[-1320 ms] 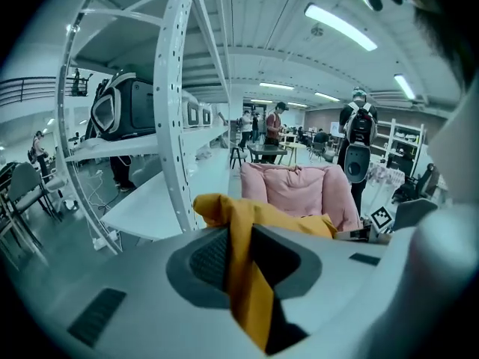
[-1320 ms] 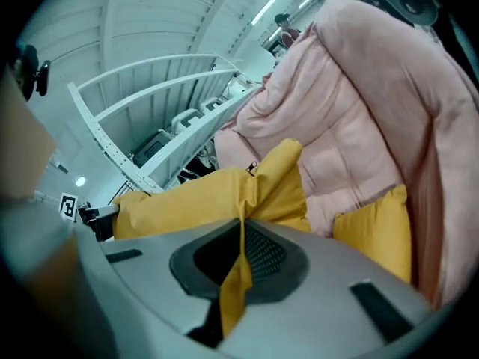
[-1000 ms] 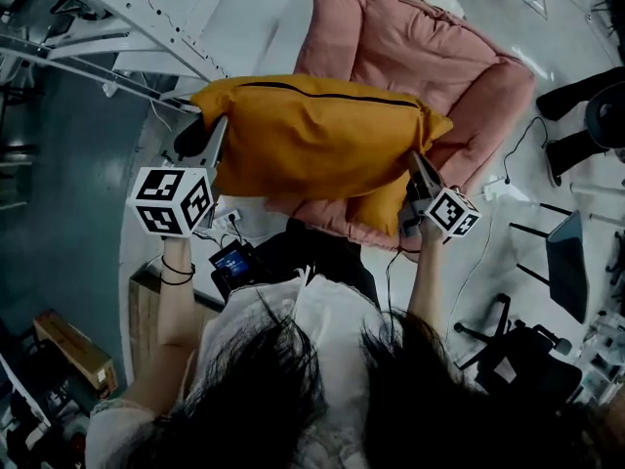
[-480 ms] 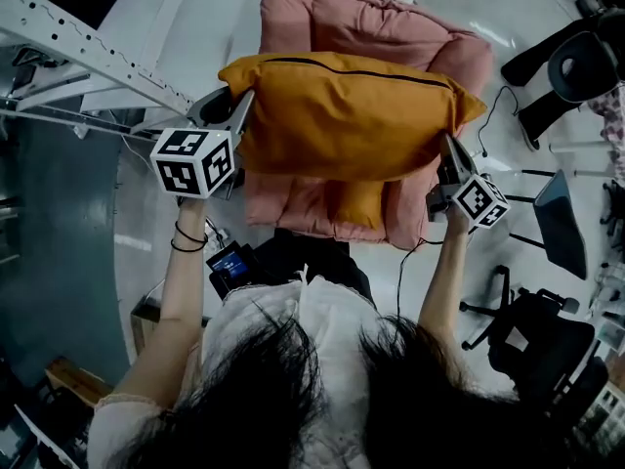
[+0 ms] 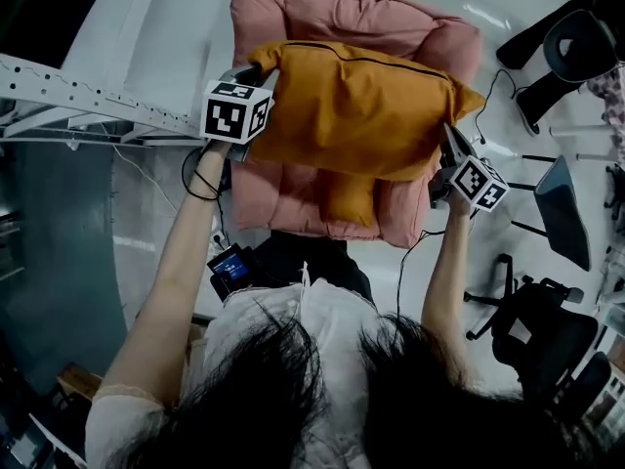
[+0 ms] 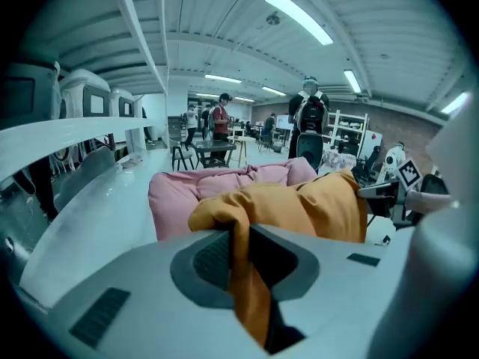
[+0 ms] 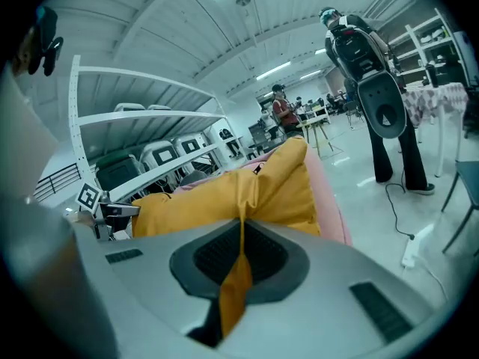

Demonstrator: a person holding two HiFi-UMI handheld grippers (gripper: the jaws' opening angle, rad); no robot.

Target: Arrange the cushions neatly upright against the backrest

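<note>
The orange cushion (image 5: 361, 106) hangs above the seat of the pink armchair (image 5: 278, 189), its long axis spanning between your hands, with the backrest (image 5: 352, 13) just beyond it. Your left gripper (image 5: 256, 72) and right gripper (image 5: 451, 147) each clamp tight on fabric at one end.

Overhead, plus opposing close-ups of cushion (image 5: 361, 106)

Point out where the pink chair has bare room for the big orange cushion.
Bare: the pink seat between the arm at the head view's left and the smaller orange cushion, and the backrest top beyond the big orange cushion. Crowded: mid-seat, where the smaller cushion lies. The big cushion hides the rest.
</note>
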